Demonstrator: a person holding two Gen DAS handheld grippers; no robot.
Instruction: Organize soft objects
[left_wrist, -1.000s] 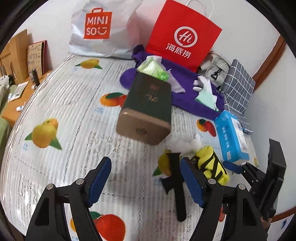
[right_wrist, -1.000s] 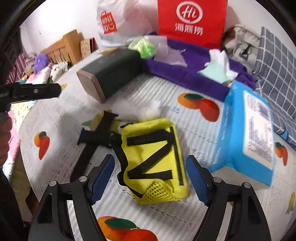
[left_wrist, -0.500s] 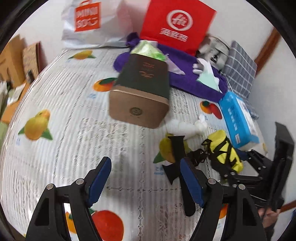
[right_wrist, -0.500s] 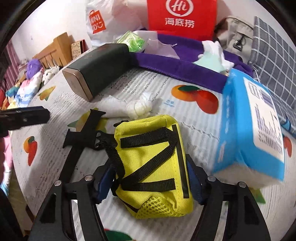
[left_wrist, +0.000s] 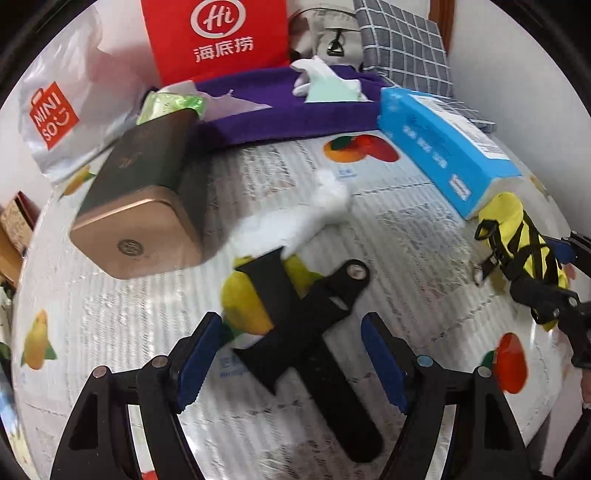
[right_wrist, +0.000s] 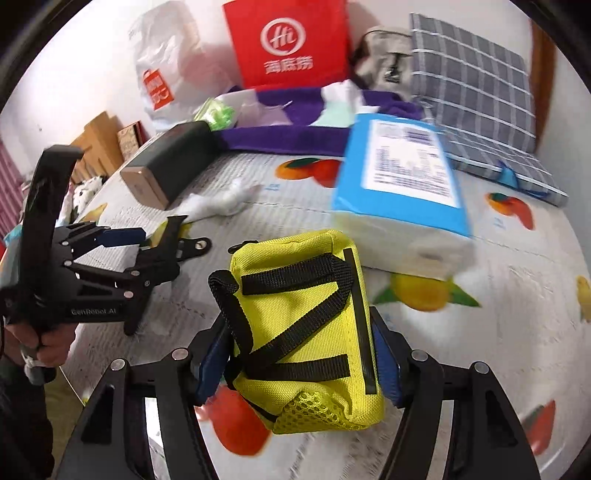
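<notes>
Claw (right_wrist: 299, 363) on the right is seen clamped on the yellow pouch (right_wrist: 306, 332), its blue pads pressed against both sides, and the pouch appears raised off the fruit-printed bed cover (right_wrist: 498, 332). The pouch's black strap (right_wrist: 295, 291) is wrapped across its face. Just behind it the blue tissue pack (right_wrist: 402, 184) lies on the cover.

Left claw (left_wrist: 291, 363) is held spread over the black strap piece (left_wrist: 310, 332), which lies flat on the cover between the pads, untouched; its jaws are closing slightly.

The step in hand is judged to be the pick-up: one soft item is already secured, a second is being lined up. Next, the left claw would need to be lowered until the pads flank the strap's crossing, then shut. A destination must also be chosen; the purple towel (left_wrist: 295, 110) by the red bag (left_wrist: 218, 37) may be intended, though this cannot be told.
</notes>
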